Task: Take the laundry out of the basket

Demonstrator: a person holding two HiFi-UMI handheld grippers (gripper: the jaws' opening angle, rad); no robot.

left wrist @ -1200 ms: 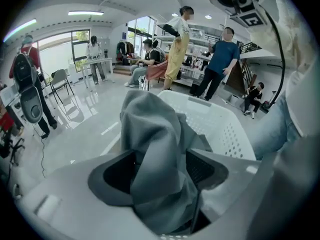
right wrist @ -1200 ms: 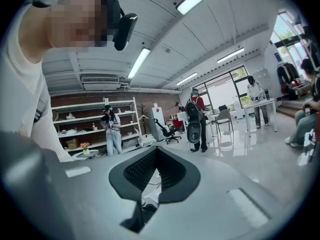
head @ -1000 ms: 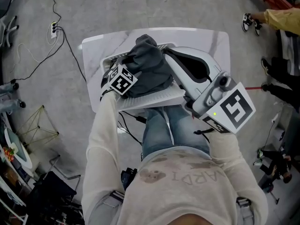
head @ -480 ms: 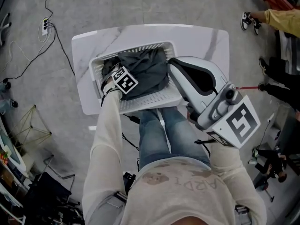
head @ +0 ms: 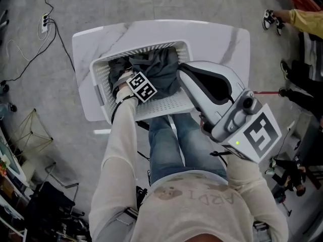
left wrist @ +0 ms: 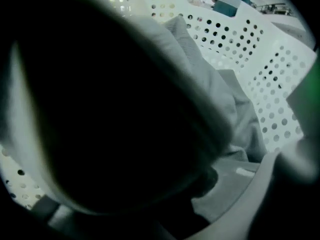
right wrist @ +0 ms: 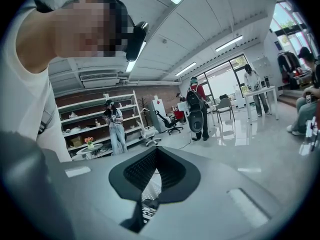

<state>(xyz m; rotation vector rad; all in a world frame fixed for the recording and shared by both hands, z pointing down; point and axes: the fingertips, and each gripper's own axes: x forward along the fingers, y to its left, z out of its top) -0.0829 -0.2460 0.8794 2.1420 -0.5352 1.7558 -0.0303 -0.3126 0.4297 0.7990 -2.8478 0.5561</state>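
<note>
The left gripper (head: 132, 82) is buried in dark laundry (head: 162, 68) in the basket (head: 101, 82), likely for a grip; its jaw state cannot be told. The right gripper (head: 182, 70) is parked at right, closed and empty.

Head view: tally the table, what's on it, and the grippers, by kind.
White table: 1
White perforated basket: 1
Dark grey laundry heap: 1 (pieces can't be told apart)
Grippers: 2 (left gripper, right gripper)
Total: 5

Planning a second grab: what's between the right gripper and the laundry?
Nothing solid, by the head view: the right gripper hangs tip-first beside the dark laundry, above the basket.
</note>
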